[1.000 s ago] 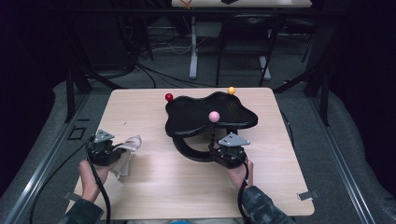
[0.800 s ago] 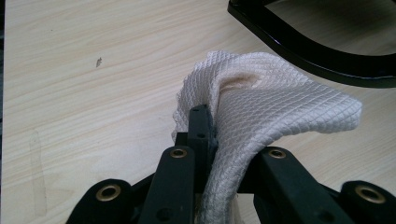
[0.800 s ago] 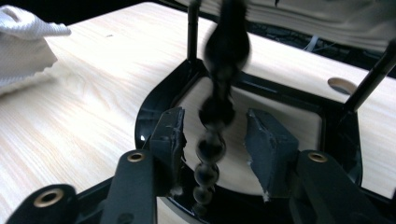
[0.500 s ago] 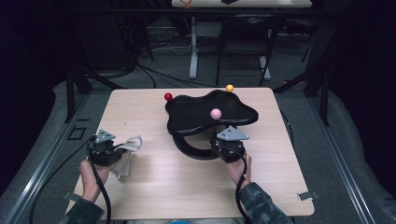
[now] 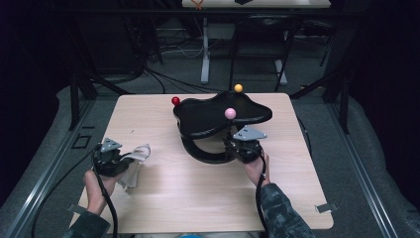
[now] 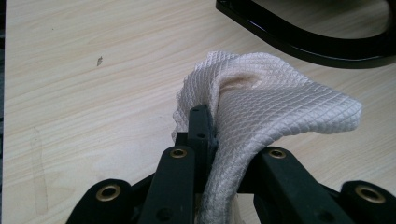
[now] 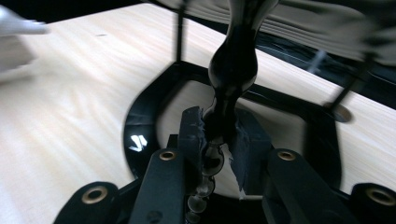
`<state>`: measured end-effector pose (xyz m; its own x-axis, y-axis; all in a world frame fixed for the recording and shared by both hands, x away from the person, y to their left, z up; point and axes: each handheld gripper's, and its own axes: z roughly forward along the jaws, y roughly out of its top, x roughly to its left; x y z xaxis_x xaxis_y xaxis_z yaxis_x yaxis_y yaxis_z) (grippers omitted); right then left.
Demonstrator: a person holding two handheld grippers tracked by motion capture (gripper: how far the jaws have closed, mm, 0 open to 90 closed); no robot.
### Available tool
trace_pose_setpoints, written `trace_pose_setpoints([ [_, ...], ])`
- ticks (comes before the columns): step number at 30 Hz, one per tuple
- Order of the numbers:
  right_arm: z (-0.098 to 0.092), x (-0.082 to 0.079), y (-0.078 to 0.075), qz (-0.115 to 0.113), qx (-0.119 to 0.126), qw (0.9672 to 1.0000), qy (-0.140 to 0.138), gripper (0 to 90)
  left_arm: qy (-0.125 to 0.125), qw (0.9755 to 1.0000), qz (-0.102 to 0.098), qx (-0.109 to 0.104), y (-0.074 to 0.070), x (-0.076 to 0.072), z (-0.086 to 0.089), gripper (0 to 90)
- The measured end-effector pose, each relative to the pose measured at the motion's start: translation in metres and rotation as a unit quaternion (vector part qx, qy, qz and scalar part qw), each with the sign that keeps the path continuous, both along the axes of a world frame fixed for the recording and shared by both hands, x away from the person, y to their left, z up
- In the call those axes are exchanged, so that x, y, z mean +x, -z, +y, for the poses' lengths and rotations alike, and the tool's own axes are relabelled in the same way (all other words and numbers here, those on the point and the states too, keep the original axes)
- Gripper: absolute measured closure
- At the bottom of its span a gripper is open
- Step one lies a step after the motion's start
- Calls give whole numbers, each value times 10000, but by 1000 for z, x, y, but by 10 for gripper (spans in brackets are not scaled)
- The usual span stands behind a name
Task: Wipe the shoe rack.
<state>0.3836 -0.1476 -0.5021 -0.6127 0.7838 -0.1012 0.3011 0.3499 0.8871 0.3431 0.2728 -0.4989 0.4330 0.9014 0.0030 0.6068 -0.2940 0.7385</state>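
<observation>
right claw (image 5: 236,147) has just been closing and now it's pinched on the turned post (image 7: 232,70) of the black stand (image 5: 218,115) mid-counter (image 5: 198,198). left claw (image 5: 125,158) grips the white cloth (image 6: 261,107), so wiping looks next.

From the high view we look forward and down on the wooden table (image 5: 163,198) from above the person's side, far enough back to take in the floor around it. In the left gripper view we sit low and close behind the white cloth (image 6: 261,107), facing across the tabletop toward the black stand (image 6: 303,37). The right gripper view presses right up to that stand's turned post (image 7: 231,70) (partly blurred). All three share the stand and tabletop.
</observation>
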Motion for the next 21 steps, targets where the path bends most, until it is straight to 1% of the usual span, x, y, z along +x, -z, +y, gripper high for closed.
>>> trace_pose_setpoints([
  [2, -2, 1, -1, -23, -68, 9997, 215, 736, -23, 10000, 3, -8, 0, 0, 1, 810],
  [3, -2, 0, -1, -22, -91, 9995, 302, 710, -29, 10000, 4, -11, 0, 0, 1, 810],
  [4, -1, -1, -2, -116, -87, 9992, 379, 648, -24, 10000, 2, -3, 0, 0, 1, 810],
  [5, -1, -2, -4, -152, -114, 9986, 488, 630, -23, 10000, 3, 1, 0, 0, 1, 810],
  [7, -1, -4, -9, -215, 3, 9981, 579, 636, -15, 10000, 2, -7, 0, 0, 1, 810],
  [8, 0, -4, -11, -183, 26, 9980, 597, 676, -12, 10000, -5, -6, 0, 0, 0, 810],
  [9, 1, -5, -11, -183, 15, 9984, 527, 741, -8, 10000, -5, -10, 0, 0, 0, 810],
  [11, 6, -7, -10, -278, -90, 9981, 546, 748, -12, 10000, -3, -12, 0, 0, 0, 810],
  [16, 13, -3, -8, -280, -5, 9988, 392, 750, -13, 10000, 0, -18, 0, 1, -1, 809],
  [17, 15, -2, -8, -290, 32, 9991, 323, 749, -17, 10000, -4, -20, 0, 1, -1, 810],
  [19, 19, 1, -7, -308, 98, 9991, 271, 748, -25, 10000, -9, -18, 0, 1, -1, 810],
  [20, 20, 2, -8, -257, 46, 9993, 261, 741, -34, 10000, -20, -11, 0, 0, 0, 810],
  [21, 21, 2, -7, -260, 96, 9992, 271, 712, -55, 10000, -27, -25, 0, 0, 1, 810],
])
